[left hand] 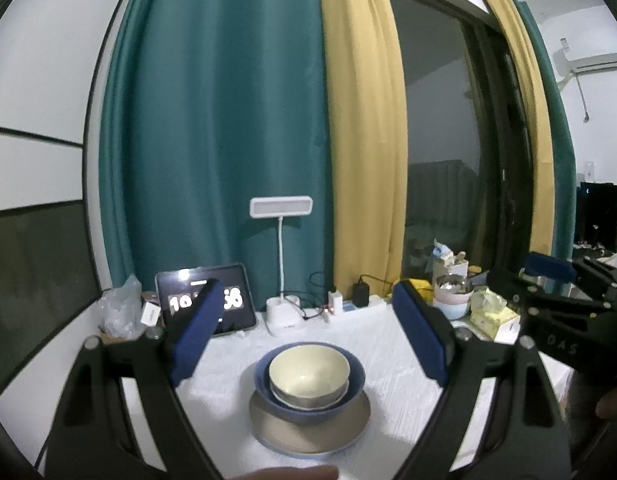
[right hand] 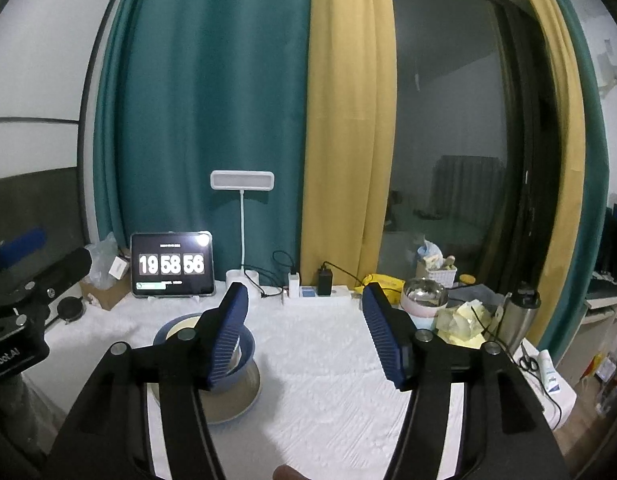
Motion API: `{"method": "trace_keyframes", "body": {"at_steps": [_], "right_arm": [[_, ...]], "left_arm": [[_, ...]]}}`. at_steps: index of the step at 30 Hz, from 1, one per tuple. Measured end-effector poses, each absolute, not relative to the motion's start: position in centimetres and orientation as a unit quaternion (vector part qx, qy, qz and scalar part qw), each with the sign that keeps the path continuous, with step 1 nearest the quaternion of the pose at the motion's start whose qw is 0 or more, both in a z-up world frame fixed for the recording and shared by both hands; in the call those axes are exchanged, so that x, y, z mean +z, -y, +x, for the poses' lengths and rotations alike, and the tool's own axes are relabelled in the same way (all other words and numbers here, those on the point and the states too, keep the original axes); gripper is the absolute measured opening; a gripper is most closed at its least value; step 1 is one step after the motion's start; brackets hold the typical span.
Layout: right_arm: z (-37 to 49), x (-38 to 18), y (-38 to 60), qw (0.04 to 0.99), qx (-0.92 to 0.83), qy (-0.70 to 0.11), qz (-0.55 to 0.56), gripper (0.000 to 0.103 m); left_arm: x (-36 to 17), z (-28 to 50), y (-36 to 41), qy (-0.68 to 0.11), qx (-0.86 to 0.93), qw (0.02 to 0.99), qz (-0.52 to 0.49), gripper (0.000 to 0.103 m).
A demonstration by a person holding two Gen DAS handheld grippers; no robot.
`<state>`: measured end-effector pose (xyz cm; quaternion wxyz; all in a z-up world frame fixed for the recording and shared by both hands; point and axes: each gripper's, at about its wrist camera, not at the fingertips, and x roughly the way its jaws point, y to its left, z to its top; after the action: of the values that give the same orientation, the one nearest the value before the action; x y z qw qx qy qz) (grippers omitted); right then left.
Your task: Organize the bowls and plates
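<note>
We see a stack of dishes in the middle of the desk (left hand: pixel 388 320), which is covered by a white cloth. A cream bowl (left hand: pixel 308 372) sits inside a blue bowl (left hand: pixel 356 380), and the blue bowl rests on a tan plate (left hand: pixel 308 428) with a pale blue rim.

Our left tongs (left hand: pixel 308 328) are released, the two blue pads wide apart with nothing between them. In the left wrist view the stack lies at 6 o'clock from the point between the pads, lower on the desk and not touched by either.

Our right tongs (right hand: pixel 304 332) are also released and grip nothing. In the right wrist view the stack sits at about 8 o'clock from the gap, partly hidden behind the left pad (right hand: pixel 228 336); we cannot tell whether that pad touches the blue bowl's rim.

Along the far edge of the desk, at 12 o'clock from the stack, stand a tablet (right hand: pixel 172 266) showing a clock, a white lamp (right hand: pixel 242 180) and a power strip (right hand: pixel 320 292) with chargers. Toward 2 o'clock there is a metal bowl (right hand: pixel 423 290) in a pink and blue holder, some yellow tissue packs (right hand: pixel 464 320) and a steel flask (right hand: pixel 518 316). Teal and yellow curtains (right hand: pixel 228 100) hang behind.
</note>
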<state>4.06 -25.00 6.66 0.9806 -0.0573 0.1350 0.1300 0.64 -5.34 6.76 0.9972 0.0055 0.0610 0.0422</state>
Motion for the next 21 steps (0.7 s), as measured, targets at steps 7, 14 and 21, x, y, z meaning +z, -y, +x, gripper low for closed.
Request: {"method": "trace_keyframes", "body": {"at_steps": [7,14,21], "right_arm": [[3.9,7.8,25.7,0.985,0.122,-0.117,-0.044,0.064],[4.2,7.8,26.1,0.985,0.118,-0.116,-0.042,0.064],[4.5,7.6,26.0,0.985,0.120,-0.119,-0.042,0.064]], "left_arm": [[8.2,-0.1,5.1,-0.032,0.047,0.998,0.006,0.087],[8.3,0.2,4.7,-0.033,0.044,0.998,0.001,0.087],[7.7,0.9,4.5,-0.045,0.047,0.998,-0.006,0.087]]}}
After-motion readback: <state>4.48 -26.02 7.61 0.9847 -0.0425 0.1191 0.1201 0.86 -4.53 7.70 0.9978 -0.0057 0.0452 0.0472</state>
